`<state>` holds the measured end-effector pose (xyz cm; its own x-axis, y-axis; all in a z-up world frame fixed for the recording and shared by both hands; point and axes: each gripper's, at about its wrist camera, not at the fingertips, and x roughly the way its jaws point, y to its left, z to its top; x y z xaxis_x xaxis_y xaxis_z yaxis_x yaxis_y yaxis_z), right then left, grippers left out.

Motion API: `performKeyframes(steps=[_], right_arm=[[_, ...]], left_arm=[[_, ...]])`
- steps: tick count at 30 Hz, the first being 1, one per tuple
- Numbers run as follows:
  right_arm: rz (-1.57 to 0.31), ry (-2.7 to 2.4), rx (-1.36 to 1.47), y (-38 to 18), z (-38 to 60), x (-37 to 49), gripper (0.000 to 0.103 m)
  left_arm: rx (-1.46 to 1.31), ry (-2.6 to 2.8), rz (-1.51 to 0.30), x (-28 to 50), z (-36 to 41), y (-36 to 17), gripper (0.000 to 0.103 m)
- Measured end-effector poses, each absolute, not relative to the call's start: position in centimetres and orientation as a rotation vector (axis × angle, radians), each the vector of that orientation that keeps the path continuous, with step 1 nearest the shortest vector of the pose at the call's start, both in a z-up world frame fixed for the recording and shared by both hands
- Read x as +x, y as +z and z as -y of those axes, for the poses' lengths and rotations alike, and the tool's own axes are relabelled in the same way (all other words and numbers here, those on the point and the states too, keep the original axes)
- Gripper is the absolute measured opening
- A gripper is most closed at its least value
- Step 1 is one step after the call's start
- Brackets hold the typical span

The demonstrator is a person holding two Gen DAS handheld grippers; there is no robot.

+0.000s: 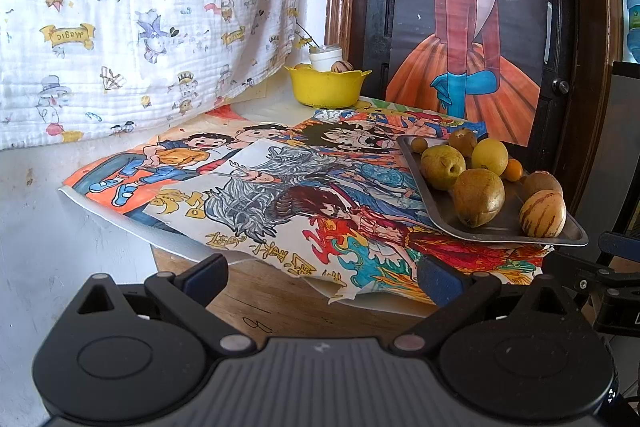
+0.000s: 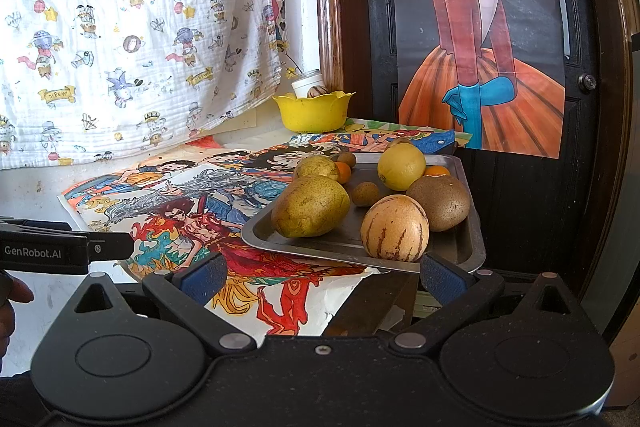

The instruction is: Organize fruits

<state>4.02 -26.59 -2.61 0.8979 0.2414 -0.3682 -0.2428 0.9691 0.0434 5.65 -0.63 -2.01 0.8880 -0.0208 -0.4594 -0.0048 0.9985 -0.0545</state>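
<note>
Right tool (image 2: pixel 320 277) gapes before tray (image 2: pixel 472 227).

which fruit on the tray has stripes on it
The pale round melon at the metal tray's front edge, by the right gripper; it alone has purple stripes.

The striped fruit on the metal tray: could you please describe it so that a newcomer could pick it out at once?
Start at the metal tray lying on the colourful drawings, in front of the dark door. At the tray's near edge, right of the big green-yellow pear and in front of the brown kiwi, sits the striped fruit. It alone is pale cream with dark purple-brown stripes running lengthwise.
</note>
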Motion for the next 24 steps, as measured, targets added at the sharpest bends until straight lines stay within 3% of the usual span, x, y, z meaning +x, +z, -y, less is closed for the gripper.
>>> performKeyframes(steps=[24], right_arm=[[-0.384, 0.25, -0.004, -2.68, 26.48, 4.08, 0.102]], left_arm=[[-0.088, 0.004, -0.516, 5.81, 0.32, -2.12, 0.103]])
